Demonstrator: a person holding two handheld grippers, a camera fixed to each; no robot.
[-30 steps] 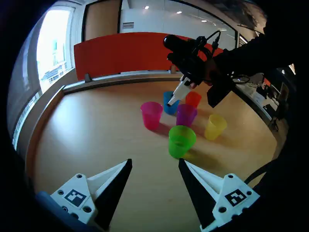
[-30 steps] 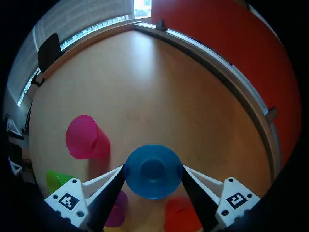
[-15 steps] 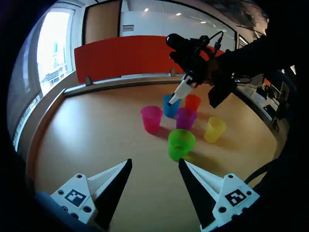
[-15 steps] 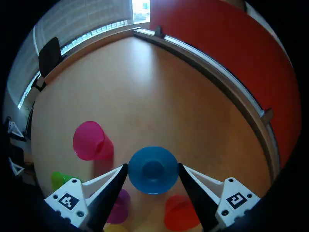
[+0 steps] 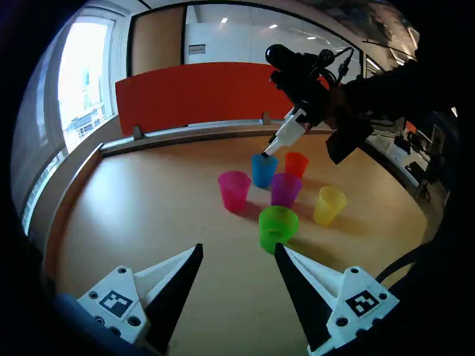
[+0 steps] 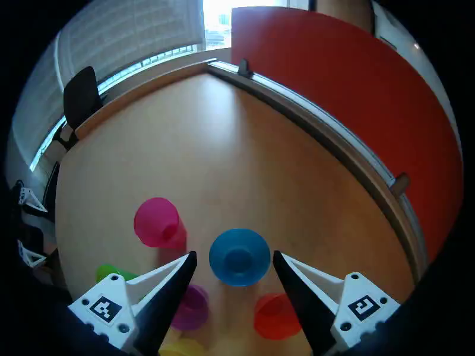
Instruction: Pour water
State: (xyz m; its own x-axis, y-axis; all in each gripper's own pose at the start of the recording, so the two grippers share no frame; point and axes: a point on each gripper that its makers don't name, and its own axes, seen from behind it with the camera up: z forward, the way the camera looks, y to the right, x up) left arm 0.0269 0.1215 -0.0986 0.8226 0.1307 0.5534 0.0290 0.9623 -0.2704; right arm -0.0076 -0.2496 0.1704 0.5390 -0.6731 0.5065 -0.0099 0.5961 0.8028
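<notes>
The blue cup [image 6: 239,257] stands upright at lower centre, long axis vertical, mouth up. The right gripper [image 6: 234,254] hangs above it, fingers apart. The left gripper [image 5: 238,245] is likewise spread.

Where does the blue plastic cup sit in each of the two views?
Left gripper view: blue plastic cup right of centre, between the pink plastic cup and the orange plastic cup.
Right gripper view: low centre, seen from above, pink cup to its left.
Shared landmark: the red partition panel beyond the cups.
</notes>
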